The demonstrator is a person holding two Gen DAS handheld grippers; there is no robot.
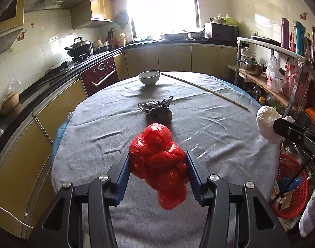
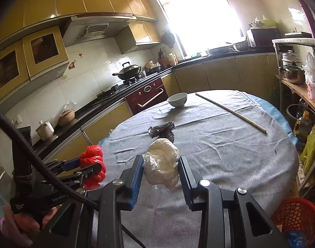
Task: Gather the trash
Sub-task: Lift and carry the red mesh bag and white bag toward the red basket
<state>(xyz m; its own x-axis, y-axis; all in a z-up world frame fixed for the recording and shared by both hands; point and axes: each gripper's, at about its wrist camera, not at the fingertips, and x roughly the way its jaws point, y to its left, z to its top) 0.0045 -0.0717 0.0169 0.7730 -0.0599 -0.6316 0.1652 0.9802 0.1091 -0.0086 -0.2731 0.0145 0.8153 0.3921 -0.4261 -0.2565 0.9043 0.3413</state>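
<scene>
Left tongs (image 1: pixel 157 161) clamp my red bag wad (image 1: pixel 159 165); right tongs (image 2: pixel 160 165) pinch the white wad (image 2: pixel 162 165), both lifted for the red basket (image 2: pixel 297 215).

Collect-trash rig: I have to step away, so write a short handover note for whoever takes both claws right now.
Left claw: shut on the crumpled red plastic bag, held above the table.
Right claw: shut on the white crumpled plastic wad, also lifted.
Still on the grey tablecloth: the crumpled foil wrapper with a dark lump beside it, mid-table. The bowl and long stick lie farther back.
Done: two pieces picked up.
Left: drop both, probably into the red mesh basket by the table's right side, then fetch the foil wrapper and dark lump.
</scene>
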